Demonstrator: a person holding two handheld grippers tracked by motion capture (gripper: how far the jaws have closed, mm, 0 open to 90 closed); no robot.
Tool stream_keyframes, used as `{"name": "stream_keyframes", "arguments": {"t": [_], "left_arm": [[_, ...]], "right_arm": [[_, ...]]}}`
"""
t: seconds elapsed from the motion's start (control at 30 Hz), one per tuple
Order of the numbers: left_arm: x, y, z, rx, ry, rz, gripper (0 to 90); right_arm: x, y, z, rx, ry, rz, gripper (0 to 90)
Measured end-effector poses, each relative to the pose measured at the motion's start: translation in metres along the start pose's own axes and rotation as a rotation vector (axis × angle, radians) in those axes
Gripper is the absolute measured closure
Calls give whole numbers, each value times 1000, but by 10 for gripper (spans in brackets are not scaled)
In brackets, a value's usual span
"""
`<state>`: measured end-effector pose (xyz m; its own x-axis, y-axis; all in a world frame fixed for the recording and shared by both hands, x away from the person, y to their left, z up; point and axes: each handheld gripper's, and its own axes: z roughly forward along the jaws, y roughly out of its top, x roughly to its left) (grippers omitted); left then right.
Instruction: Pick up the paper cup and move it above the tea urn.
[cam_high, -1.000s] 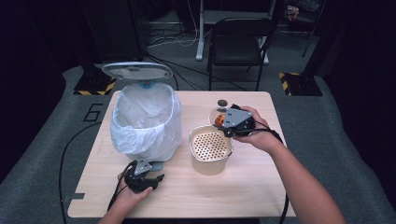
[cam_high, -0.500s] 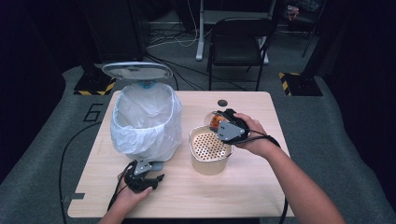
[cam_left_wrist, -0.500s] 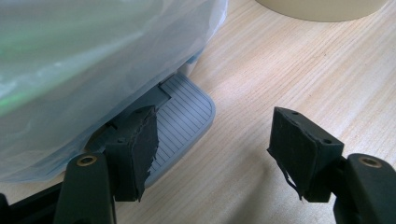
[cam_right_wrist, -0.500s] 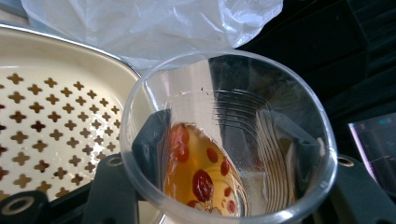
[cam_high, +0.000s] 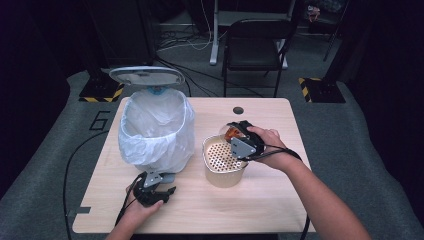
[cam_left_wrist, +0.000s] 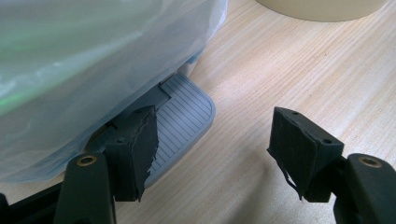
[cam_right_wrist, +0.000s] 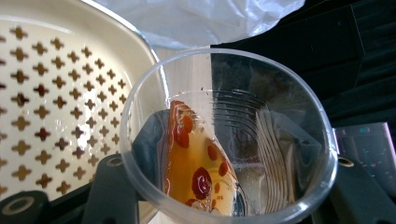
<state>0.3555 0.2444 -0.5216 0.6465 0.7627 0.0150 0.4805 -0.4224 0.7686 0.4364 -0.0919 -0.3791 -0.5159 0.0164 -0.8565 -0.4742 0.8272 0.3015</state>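
Note:
My right gripper (cam_high: 236, 136) is shut on a clear plastic cup (cam_high: 228, 132), tilted over the far right rim of a cream perforated strainer basket (cam_high: 220, 156). In the right gripper view the cup (cam_right_wrist: 261, 116) holds amber liquid with red bits (cam_right_wrist: 198, 170) pooled at its lower side, beside the strainer (cam_right_wrist: 56, 93). My left gripper (cam_high: 151, 191) rests low on the table at the foot of a bin lined with a white bag (cam_high: 156, 127). It is open (cam_left_wrist: 217, 151), and its left pad (cam_left_wrist: 142, 144) lies over the bin's grey ribbed pedal (cam_left_wrist: 187, 112).
The bin's lid (cam_high: 146, 75) stands raised at the back. The wooden table (cam_high: 270, 200) has a round cable hole (cam_high: 238, 110) near its far edge. A black chair (cam_high: 256, 47) stands beyond the table. A cable (cam_high: 75, 165) trails off the left side.
My right gripper has carried the cup left and down, from beyond the strainer to its rim. The left gripper has stayed put.

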Motion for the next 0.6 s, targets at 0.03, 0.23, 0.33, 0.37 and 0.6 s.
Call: {"name": "stream_keyframes", "arguments": {"t": [0.03, 0.23, 0.33, 0.37, 0.6], "left_arm": [[0, 0, 0, 0, 0, 0, 324], [0, 0, 0, 0, -1, 0, 324], [0, 0, 0, 0, -2, -1, 324], [0, 0, 0, 0, -2, -1, 324], [0, 0, 0, 0, -1, -1, 324]], "right_arm": [[1, 1, 0, 6, -3, -11, 444], [6, 5, 0, 55, -46, -174, 444], [8, 8, 1, 75, -64, -239, 443], [9, 8, 1, 77, -67, -251, 443], [20, 11, 4, 121, -109, -410, 442]]}}
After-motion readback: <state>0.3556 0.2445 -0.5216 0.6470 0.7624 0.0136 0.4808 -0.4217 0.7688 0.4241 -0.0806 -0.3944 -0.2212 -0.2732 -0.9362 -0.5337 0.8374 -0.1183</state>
